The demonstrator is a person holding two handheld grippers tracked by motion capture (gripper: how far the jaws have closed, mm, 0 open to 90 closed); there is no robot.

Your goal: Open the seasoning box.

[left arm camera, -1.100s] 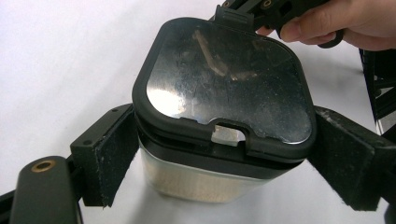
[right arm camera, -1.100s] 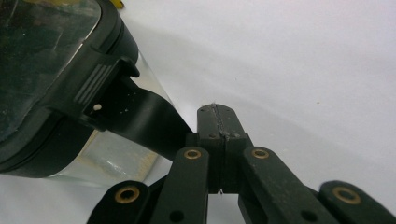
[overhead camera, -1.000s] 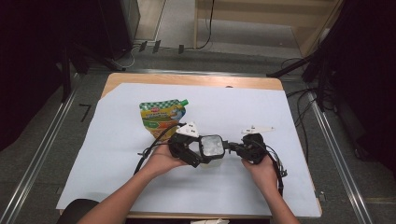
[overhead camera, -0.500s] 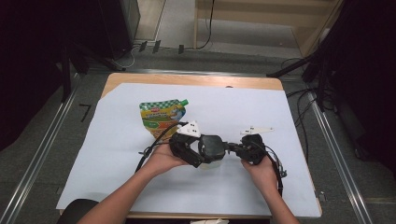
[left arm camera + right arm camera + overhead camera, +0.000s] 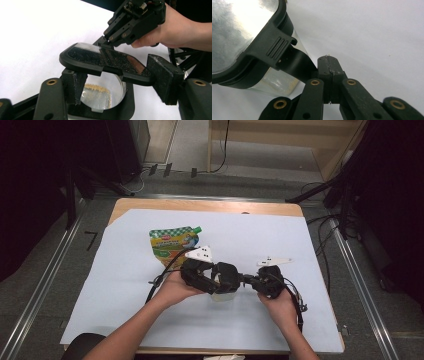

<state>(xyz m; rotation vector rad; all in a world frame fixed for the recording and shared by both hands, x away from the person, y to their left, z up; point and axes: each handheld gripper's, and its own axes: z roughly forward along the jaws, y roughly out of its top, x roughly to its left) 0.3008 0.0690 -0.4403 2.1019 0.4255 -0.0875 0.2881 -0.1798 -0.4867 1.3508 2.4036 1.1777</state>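
Fingers of the right gripper [image 5: 329, 65] are pressed tight together, with no gap, and they pinch the thin black latch strap [image 5: 295, 62] that hangs off the lid [image 5: 265, 47] of a small clear container [image 5: 274, 81]. In the left gripper view the same right gripper [image 5: 110, 43] bites the far edge of the lid [image 5: 105, 62], and a hand [image 5: 175, 32] holds it.

The left gripper's fingers [image 5: 73, 86] are spread wide, one on each side of the container [image 5: 103, 96]. The pad by the near side touches its wall. The other pad [image 5: 162, 77] sits close by the lid's edge, but I cannot tell if it presses. The lid is tilted up on the far side, so the round clear body shows under it, with a little strip of pale bits inside.

From the high view, the container [image 5: 224, 295] sits on the pale blue sheet [image 5: 310, 245] covering the table [image 5: 200, 205], in the middle and toward the person's side. The left gripper [image 5: 212, 276] is just left of the container and the right gripper [image 5: 250, 280] is just right of it. A green and yellow pouch [image 5: 172, 242] lies flat behind and to the left of the container, near but apart. Behind the container, the sheet is bare up to its far edge. It is also bare to the right of the container and well out to the left. The sheet's near edge lies close in front of the container, where both forearms come in.
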